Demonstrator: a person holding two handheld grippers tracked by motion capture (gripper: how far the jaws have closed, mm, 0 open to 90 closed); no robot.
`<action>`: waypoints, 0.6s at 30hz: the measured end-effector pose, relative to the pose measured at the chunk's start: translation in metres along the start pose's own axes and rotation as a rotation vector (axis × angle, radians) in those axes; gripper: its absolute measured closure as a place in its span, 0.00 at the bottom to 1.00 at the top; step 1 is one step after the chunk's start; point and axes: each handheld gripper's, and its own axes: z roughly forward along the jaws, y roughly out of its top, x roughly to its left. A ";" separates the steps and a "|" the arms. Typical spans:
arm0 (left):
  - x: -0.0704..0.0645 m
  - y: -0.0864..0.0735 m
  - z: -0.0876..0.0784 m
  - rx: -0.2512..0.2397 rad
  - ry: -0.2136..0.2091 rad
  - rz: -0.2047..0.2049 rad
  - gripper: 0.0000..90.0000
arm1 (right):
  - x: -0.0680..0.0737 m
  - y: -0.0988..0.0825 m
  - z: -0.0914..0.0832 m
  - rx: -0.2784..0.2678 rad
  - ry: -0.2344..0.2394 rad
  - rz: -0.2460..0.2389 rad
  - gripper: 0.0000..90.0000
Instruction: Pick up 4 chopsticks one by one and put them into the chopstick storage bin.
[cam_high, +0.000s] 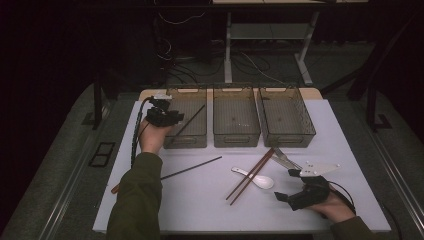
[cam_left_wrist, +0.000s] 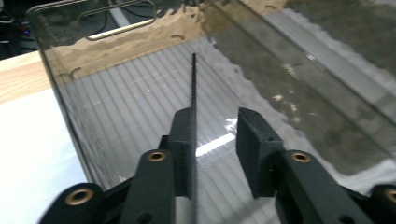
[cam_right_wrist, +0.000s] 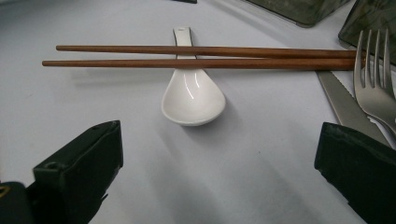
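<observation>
Black chopstick (cam_left_wrist: 194, 88) lay against one jaw of my left gripper (cam_left_wrist: 215, 135), its far end reaching into the leftmost clear bin (cam_high: 185, 118) at the upper left of the high view. That gripper's jaws stood part open, and the other jaw was clear of the stick. My right gripper (cam_right_wrist: 219, 172) stood wide and empty at the lower right, low over the white counter (cam_high: 200, 200), facing a white spoon (cam_right_wrist: 192, 95) crossed by two brown chopsticks (cam_right_wrist: 205, 56).

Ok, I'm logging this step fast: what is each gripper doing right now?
Left gripper: open over the left bin, black chopstick lying against one jaw, not pinched.
Right gripper: open wide, empty, facing the white spoon.
</observation>
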 end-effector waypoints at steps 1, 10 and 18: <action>-0.001 0.000 -0.002 0.000 -0.013 0.008 0.68 | 0.000 0.000 0.000 0.000 0.000 0.000 0.01; -0.015 -0.003 -0.017 -0.021 -0.089 0.056 0.53 | 0.000 0.000 0.000 0.001 -0.001 0.002 0.01; -0.033 -0.012 -0.032 -0.040 -0.159 0.117 0.44 | 0.000 0.000 0.001 0.003 -0.002 0.003 0.01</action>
